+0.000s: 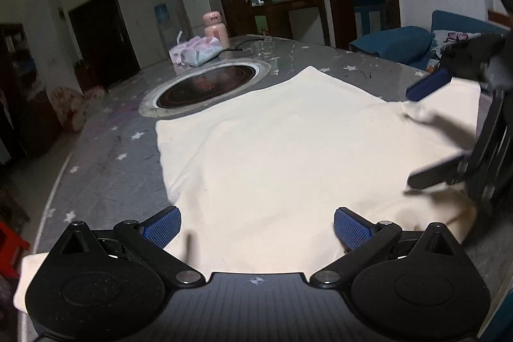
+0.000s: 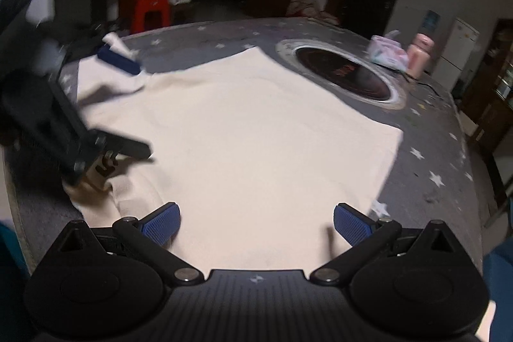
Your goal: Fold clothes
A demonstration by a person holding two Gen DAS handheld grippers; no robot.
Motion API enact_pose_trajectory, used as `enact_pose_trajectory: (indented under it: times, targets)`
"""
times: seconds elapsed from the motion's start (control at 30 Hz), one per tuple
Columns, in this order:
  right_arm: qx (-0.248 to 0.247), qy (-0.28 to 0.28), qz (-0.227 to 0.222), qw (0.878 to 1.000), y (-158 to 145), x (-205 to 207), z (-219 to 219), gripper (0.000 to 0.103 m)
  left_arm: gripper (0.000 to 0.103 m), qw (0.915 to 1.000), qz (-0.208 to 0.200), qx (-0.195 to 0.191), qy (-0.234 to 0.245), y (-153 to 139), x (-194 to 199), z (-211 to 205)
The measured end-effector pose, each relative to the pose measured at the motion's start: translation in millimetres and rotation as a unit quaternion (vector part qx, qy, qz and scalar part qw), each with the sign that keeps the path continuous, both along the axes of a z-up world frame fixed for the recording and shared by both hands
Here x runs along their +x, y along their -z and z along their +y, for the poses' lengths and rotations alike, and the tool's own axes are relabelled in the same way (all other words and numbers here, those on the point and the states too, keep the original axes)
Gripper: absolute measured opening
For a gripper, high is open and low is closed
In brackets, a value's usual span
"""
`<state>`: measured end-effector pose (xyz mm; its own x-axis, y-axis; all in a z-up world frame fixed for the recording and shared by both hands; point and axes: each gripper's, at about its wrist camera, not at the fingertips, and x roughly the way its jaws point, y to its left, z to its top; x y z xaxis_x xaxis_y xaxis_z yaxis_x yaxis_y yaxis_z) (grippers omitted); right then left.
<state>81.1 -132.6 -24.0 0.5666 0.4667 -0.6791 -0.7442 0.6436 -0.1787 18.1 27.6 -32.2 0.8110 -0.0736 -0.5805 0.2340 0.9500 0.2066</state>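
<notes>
While the cream garment (image 1: 288,149) lies spread flat on the star-patterned desk (image 1: 105,156), the left hand-held gripper (image 1: 257,228) hangs over its near left part, jaws wide apart and holding nothing. To its right, the right hand-held gripper (image 2: 257,228) is equally wide and empty. A good fold probably means each pinching an edge or corner cleanly, one layer only, then lifting together, clear of the inset cooktop (image 1: 205,85)

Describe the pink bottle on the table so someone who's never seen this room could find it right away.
Start at the round cooktop set into the star-patterned table. Just beyond it lies a soft tissue pack; the pink bottle stands upright right behind. It is the only tall, rigid pink thing there.
</notes>
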Motion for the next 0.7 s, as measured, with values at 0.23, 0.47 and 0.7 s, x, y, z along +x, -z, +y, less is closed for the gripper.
enact_pose_trajectory:
  times: [0.23, 0.47, 0.7]
  targets:
    - [0.015, 0.019, 0.020, 1.000, 10, -10, -13, 0.103, 0.103, 1.0000, 0.002, -0.001, 0.005, 4, -6, -2]
    - [0.086, 0.108, 0.030, 0.990, -5, -4, -56, 0.103, 0.103, 0.9997, -0.021, -0.013, -0.003, -13, -3, 4]
    - [0.123, 0.277, 0.028, 0.953, -1, 13, -134, 0.103, 0.103, 0.9994, -0.016, -0.030, -0.007, -15, 3, -2]
